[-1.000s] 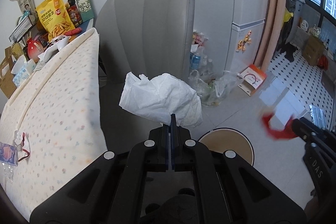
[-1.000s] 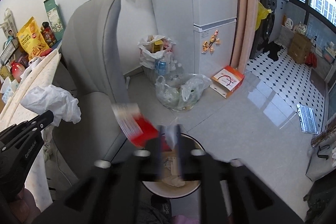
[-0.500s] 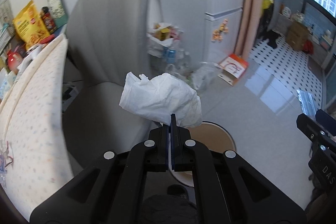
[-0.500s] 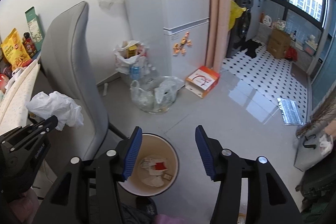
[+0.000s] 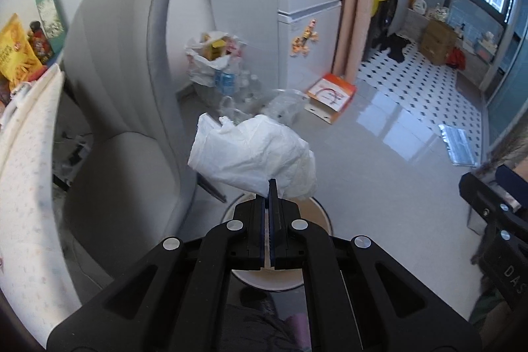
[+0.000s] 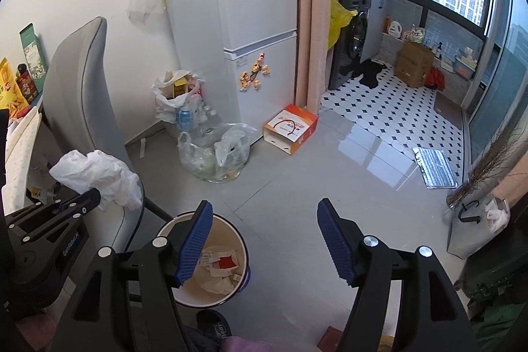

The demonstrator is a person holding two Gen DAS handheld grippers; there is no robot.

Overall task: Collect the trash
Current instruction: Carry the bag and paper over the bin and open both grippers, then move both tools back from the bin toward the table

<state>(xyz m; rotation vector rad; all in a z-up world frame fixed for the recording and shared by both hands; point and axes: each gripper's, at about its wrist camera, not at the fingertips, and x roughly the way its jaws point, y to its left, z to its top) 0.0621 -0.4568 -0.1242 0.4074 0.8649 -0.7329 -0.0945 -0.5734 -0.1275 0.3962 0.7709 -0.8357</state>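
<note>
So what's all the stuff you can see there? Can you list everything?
Crumpled white plastic bag: one, white, pinched in the left tool.
Round cream waste bin: one, cream, on the floor below the tools, with paper scraps and a red wrapper inside.
Grey padded chair: one, grey, left of the bin.
Tall white fridge: one, white, against the wall.
Clear plastic bag of bottles: one, clear, by the fridge.
Orange cardboard box: one, orange and white, on the floor.
Left tool: shut on the bag.
Right tool: open, empty.
</note>
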